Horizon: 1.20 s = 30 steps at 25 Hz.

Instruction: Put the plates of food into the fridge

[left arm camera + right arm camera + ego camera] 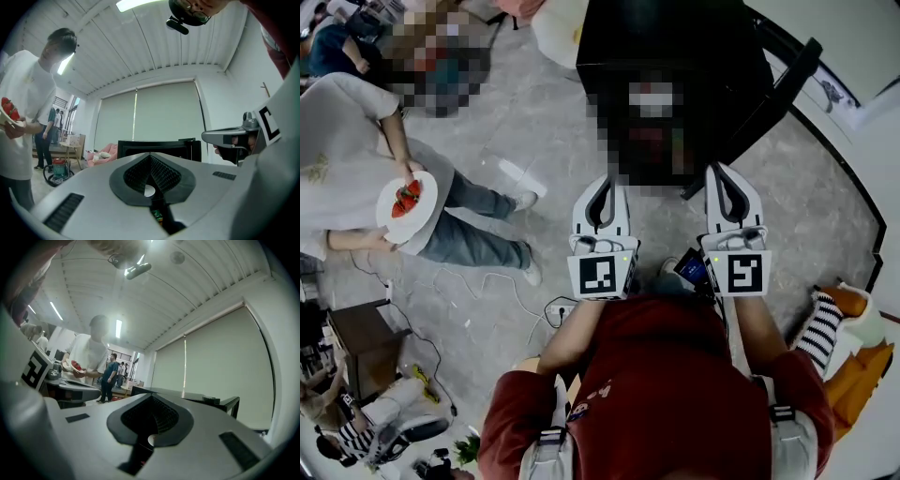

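Observation:
A white plate of red food [408, 206] is held by another person [347, 150] standing at the left in the head view. It also shows at the left edge in the left gripper view as the plate [6, 114], and far left in the right gripper view as the plate [74, 366]. A black fridge [675, 56] stands ahead, its door [778, 98] swung open to the right. My left gripper [602, 185] and right gripper [727, 175] are side by side, raised in front of me, pointing at the fridge. Both are shut and hold nothing.
White cables [487, 281] trail over the grey floor between me and the person. A low brown table [358, 349] stands at the lower left. An orange object [862, 361] lies at the right. More people stand in the background [111, 373].

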{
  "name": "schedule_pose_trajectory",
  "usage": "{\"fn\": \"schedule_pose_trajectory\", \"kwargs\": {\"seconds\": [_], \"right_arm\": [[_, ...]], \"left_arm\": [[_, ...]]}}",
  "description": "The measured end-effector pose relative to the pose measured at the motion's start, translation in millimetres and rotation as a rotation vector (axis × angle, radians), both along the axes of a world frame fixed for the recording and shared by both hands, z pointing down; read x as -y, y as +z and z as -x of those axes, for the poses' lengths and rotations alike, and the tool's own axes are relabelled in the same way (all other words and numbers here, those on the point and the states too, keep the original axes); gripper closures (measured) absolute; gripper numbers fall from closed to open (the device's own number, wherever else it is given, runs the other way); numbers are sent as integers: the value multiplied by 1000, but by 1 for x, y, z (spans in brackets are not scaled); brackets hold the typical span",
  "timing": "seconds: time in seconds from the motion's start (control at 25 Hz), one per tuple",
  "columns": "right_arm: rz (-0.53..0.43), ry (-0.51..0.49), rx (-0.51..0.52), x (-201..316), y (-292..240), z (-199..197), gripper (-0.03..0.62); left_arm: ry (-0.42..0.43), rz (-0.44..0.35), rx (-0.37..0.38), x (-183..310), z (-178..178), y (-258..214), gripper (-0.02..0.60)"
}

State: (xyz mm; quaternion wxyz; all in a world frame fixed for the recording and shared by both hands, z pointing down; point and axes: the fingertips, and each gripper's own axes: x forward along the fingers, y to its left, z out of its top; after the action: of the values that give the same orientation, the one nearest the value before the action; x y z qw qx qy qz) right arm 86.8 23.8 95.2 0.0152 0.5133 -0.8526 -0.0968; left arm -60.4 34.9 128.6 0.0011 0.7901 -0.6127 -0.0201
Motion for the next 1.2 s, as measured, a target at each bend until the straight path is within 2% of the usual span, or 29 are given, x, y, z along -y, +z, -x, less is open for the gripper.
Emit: {"fn": "schedule_pose_trajectory", "kwargs": {"seconds": [0.48, 1.2], "right_arm": [[19, 0, -28, -21, 6, -6, 583], [40, 38, -25, -16, 14, -16, 583]], "left_arm": [[10, 7, -23, -18, 5, 3, 575], [7, 27, -32, -19, 13, 9, 575]]}}
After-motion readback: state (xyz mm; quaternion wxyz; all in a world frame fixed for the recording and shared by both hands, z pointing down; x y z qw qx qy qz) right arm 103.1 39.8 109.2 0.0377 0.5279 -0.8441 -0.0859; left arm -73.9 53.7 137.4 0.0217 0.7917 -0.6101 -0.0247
